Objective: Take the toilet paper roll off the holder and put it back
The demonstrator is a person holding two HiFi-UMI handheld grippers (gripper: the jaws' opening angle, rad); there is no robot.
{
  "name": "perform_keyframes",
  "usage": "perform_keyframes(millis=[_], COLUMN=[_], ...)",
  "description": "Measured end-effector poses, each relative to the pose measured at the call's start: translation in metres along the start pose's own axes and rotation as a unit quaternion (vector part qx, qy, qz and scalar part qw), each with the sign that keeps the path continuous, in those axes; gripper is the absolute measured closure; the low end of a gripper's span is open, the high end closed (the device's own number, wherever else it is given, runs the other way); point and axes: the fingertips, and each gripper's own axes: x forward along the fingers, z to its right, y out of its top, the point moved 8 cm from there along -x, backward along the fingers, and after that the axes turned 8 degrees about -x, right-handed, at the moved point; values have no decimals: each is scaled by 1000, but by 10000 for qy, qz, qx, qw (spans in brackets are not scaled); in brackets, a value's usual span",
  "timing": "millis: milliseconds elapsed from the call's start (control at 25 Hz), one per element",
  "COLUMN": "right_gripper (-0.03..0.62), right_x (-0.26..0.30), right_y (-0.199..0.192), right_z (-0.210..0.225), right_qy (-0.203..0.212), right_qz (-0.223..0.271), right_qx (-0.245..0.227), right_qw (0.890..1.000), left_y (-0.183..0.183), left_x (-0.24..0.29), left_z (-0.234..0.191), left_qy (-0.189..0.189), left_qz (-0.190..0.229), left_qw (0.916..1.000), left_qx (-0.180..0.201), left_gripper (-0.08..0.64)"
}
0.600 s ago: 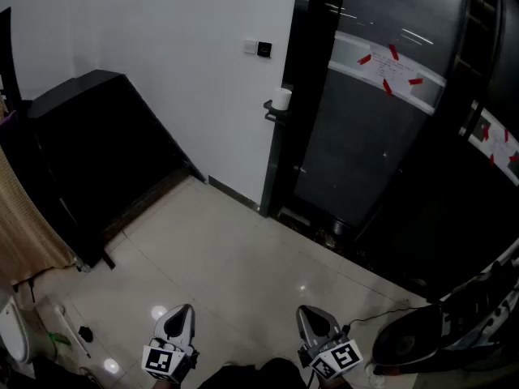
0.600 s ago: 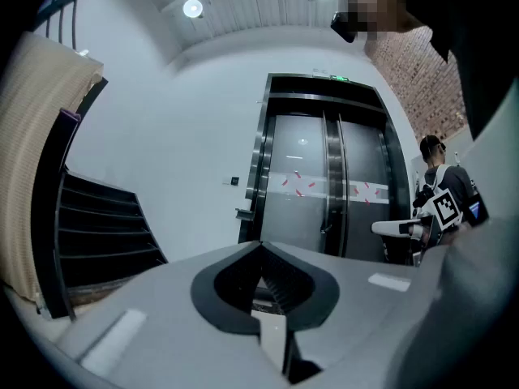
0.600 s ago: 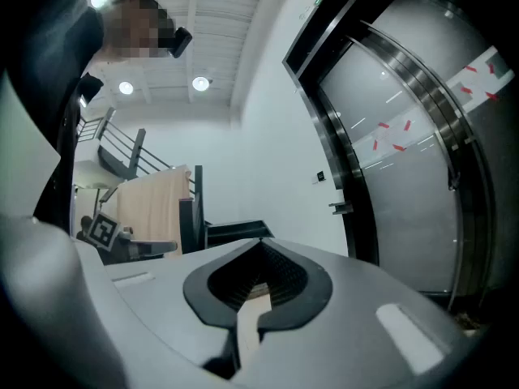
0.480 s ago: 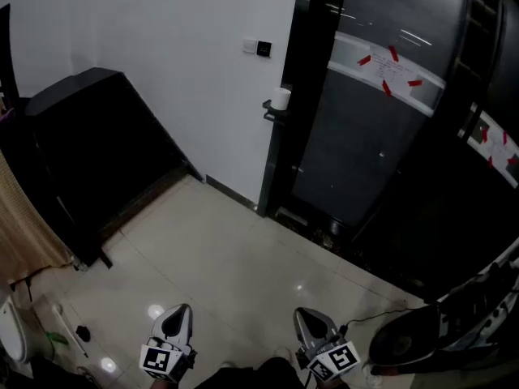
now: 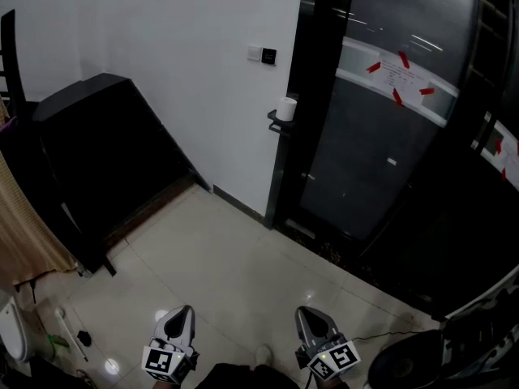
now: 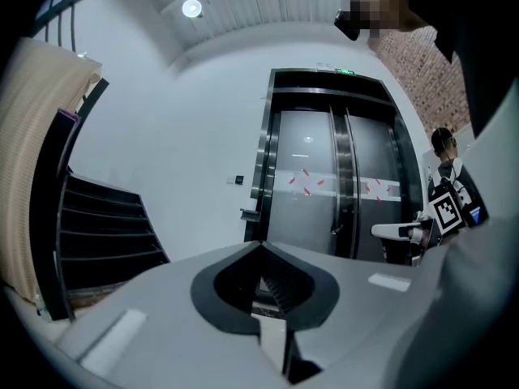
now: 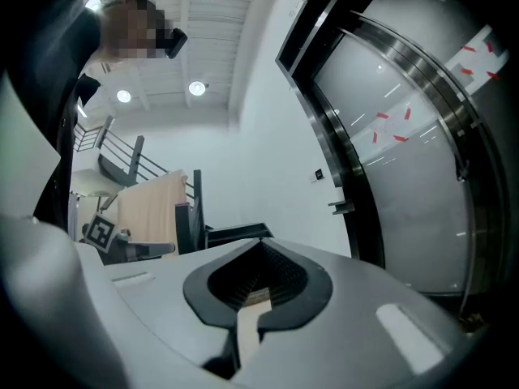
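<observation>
Evidently we are only approaching: the toilet paper roll (image 5: 285, 109) sits on its holder (image 5: 274, 121), well apart from us. The left gripper (image 5: 180, 313) and right gripper (image 5: 310, 314) have fingers together, empty. Next we must close in and open.

Matt toilet paper roll (image 5: 286, 109), glossy floor tiles (image 5: 235, 266), matt painted wall (image 5: 178, 47), shiny metal doors (image 5: 365, 168)

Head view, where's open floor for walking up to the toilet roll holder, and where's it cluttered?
The pale tiled floor is bare between the black stair unit and the dark glass door, reaching below the white toilet paper roll. Crowded: bottom-left corner by the white fixture.
</observation>
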Motion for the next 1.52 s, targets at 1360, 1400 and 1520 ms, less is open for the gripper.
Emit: perform_keyframes(millis=[1360,1400,1520], right_gripper=[578,578,578], right_x=[116,122,145], right_y=[4,4,6], right_z=[215,220,229], right_qy=[-454,-490,-593], right_qz=[316,291,322], right_qx=[120,86,38], right_qw=[9984,9983,9977], left_y=[5,9,16], left_x=[263,272,300], left_z=[32,27,9], left_qy=[-217,-253,-336], left_qz=[-24,-2,76], left_qw=[9995,9994,9990], left_qx=[237,236,279], left_gripper=[558,558,558])
